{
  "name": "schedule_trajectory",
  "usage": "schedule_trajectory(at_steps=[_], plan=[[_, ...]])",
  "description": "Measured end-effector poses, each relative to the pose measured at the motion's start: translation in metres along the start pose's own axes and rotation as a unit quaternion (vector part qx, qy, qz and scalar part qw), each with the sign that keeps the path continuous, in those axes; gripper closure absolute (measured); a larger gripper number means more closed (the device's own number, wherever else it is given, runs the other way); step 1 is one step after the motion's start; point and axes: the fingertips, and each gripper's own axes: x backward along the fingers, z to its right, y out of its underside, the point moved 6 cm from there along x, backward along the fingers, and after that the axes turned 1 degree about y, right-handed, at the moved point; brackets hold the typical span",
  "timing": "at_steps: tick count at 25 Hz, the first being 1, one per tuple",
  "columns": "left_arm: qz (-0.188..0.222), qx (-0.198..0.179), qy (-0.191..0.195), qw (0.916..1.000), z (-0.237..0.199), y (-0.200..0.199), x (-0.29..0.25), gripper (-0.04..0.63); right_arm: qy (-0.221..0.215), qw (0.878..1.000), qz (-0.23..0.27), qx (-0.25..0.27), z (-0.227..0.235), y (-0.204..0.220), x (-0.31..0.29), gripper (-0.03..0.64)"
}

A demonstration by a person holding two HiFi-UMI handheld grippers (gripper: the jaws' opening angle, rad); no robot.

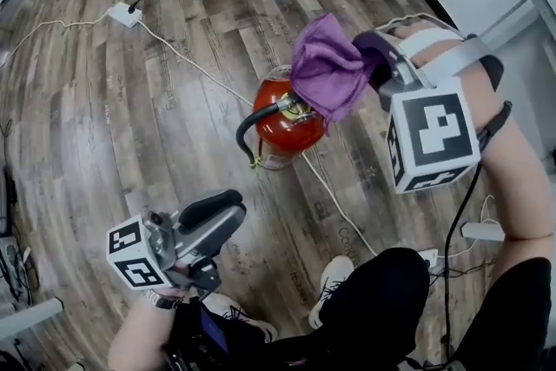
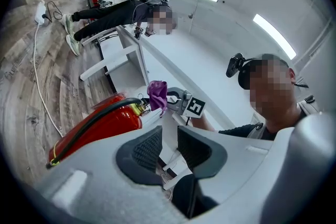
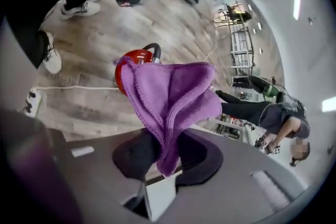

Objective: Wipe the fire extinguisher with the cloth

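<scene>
Wood-plank floor (image 1: 87, 143) with white cable (image 1: 187, 59), power strip (image 1: 124, 14), red fire extinguisher (image 1: 282, 130)

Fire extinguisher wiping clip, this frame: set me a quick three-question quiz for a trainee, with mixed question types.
1. True or false: the right gripper is shut on the purple microfibre cloth.
2. The left gripper has what between its jaws? A) the cloth B) nothing C) a sponge
3. Fill in: the hose on the red metal fire extinguisher, which stands on the wood-plank floor, is ____ in colour.
Key: 1 true; 2 B; 3 black.
</scene>
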Motion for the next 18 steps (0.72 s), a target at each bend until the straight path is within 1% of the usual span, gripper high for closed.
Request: schedule_trajectory(at_steps=[2, 4, 7, 9, 11, 13, 15, 18], plan=[[0.0, -0.002, 0.003, 1.0, 0.002, 0.0, -0.001, 0.51, -0.003, 0.999, -0.003, 0.045, 0.006, -0.021, 0.0, 0.527], [-0.001, -0.002, 0.002, 1.0, 0.003, 0.001, -0.001, 0.511, -0.007, 0.996, 0.011, 0.089, 0.005, -0.049, 0.002, 0.528], [0.002, 0.0, -0.001, 1.0, 0.003, 0.0, -0.001, 0.511, -0.034, 0.988, 0.035, 0.148, -0.009, -0.094, 0.0, 0.528], [0.008, 0.003, -0.003, 1.0, 0.003, -0.002, 0.0, 0.525, -0.029, 0.981, 0.041, 0.186, -0.013, -0.119, -0.004, 0.528], [0.015, 0.004, -0.001, 0.9999, 0.003, -0.004, 0.002, 0.525, -0.01, 0.977, 0.033, 0.212, -0.011, -0.129, -0.007, 0.528], [0.019, 0.003, 0.002, 0.9998, 0.004, -0.005, 0.004, 0.525, -0.007, 0.978, 0.03, 0.205, -0.005, -0.123, -0.008, 0.528], [0.02, 0.001, 0.002, 0.9998, 0.004, -0.006, 0.005, 0.525, -0.005, 0.982, 0.026, 0.189, -0.001, -0.108, -0.008, 0.529], [0.02, 0.005, 0.002, 0.9998, 0.004, -0.006, 0.005, 0.526, -0.004, 0.989, 0.01, 0.148, 0.001, -0.076, -0.004, 0.529]])
